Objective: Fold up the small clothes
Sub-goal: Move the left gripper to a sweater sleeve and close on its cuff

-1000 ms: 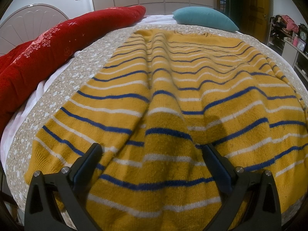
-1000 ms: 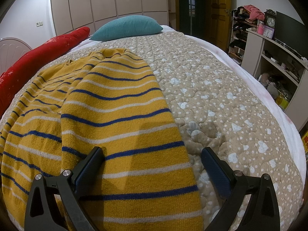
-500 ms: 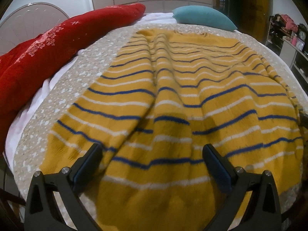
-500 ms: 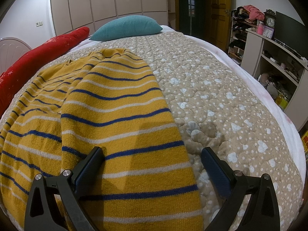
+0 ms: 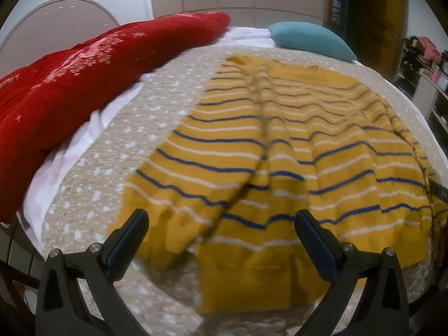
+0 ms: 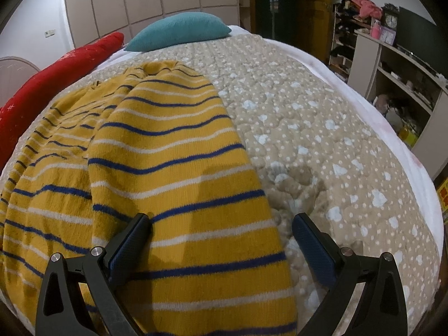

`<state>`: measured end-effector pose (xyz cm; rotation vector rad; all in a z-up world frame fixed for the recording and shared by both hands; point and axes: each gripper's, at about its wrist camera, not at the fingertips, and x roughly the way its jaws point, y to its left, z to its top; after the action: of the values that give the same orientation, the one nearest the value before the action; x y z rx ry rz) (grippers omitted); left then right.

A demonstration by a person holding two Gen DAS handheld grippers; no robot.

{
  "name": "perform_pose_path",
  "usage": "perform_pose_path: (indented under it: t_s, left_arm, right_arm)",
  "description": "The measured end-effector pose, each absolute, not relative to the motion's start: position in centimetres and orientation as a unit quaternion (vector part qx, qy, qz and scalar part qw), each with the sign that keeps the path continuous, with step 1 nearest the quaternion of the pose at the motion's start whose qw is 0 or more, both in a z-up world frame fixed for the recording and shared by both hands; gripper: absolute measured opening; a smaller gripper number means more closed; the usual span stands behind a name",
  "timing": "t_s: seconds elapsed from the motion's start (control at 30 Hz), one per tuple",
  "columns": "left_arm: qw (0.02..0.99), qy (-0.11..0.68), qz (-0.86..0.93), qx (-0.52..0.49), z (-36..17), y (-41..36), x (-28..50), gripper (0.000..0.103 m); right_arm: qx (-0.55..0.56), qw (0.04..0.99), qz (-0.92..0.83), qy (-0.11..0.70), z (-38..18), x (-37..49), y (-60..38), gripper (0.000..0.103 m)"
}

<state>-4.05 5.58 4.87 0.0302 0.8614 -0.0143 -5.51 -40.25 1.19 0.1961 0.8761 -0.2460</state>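
A yellow sweater [image 5: 294, 151] with blue and white stripes lies spread on the beige dotted quilt [image 6: 322, 128] of the bed, its neckline toward the teal pillow [image 5: 308, 40] and its hem toward the cameras. Taking the sweater as the landmark: the teal pillow sits beyond its far end, a long red bolster [image 5: 84, 70] runs along its left side on a strip of white sheet [image 5: 84, 131], and open shelving [image 6: 392, 64] stands well off to its right, past the edge of the bed.

The left gripper [image 5: 221, 224] hovers over the sweater's near hem, fingers spread wide with nothing between them; this view is blurred, so whether the tips touch the knit cannot be told. A lengthwise ridge of bunched fabric runs up the sweater from between those fingers.

The right gripper [image 6: 221, 224] is likewise wide open, straddling the sweater's right edge: its left finger [image 6: 131, 240] is over the striped knit, its right finger [image 6: 310, 249] over bare quilt just beside that edge. A sleeve or folded side panel lies on top here.
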Motion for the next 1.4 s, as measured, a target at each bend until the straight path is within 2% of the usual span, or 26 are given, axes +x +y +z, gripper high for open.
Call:
perform_pose_path:
  t_s: [0.5, 0.67, 0.87, 0.93, 0.97, 1.03, 1.07, 1.23, 1.4]
  left_arm:
    - [0.904, 0.425, 0.051, -0.027, 4.3, 11.5, -3.4, 0.103]
    - [0.903, 0.422, 0.066, -0.047, 4.4, 14.3, -2.4, 0.103]
    - [0.89, 0.441, 0.04, -0.107, 3.2, 16.8, 0.0, 0.103]
    - [0.884, 0.449, 0.008, -0.127, 2.7, 16.4, 0.5, 0.099]
    - [0.885, 0.448, -0.001, -0.127, 2.7, 15.9, 0.7, 0.092]
    - [0.885, 0.451, -0.018, -0.116, 2.4, 14.9, 1.1, 0.042]
    - [0.878, 0.464, -0.013, -0.112, 2.1, 14.6, 1.5, 0.005]
    - [0.887, 0.447, 0.022, -0.113, 4.0, 17.4, 2.5, 0.006]
    - [0.903, 0.411, 0.114, -0.054, 7.3, 22.5, 4.5, 0.006]
  right_arm:
    - [0.107, 0.886, -0.117, 0.436, 1.5, -6.8, -39.6, 0.103]
    - [0.161, 0.904, -0.111, 0.381, 3.8, -9.2, -40.0, 0.1]
    - [0.12, 0.919, -0.111, 0.36, 5.9, -9.8, -38.5, 0.1]
    - [0.113, 0.919, -0.106, 0.362, 6.0, -9.6, -37.8, 0.1]
    - [0.11, 0.919, -0.104, 0.363, 6.0, -9.5, -37.4, 0.1]
    - [0.104, 0.92, -0.099, 0.366, 5.9, -9.5, -36.9, 0.1]
    - [0.097, 0.92, -0.096, 0.368, 5.8, -9.3, -36.5, 0.098]
    - [0.073, 0.92, -0.082, 0.377, 6.0, -9.3, -35.2, 0.086]
    - [0.06, 0.923, -0.086, 0.371, 6.6, -9.4, -34.9, 0.084]
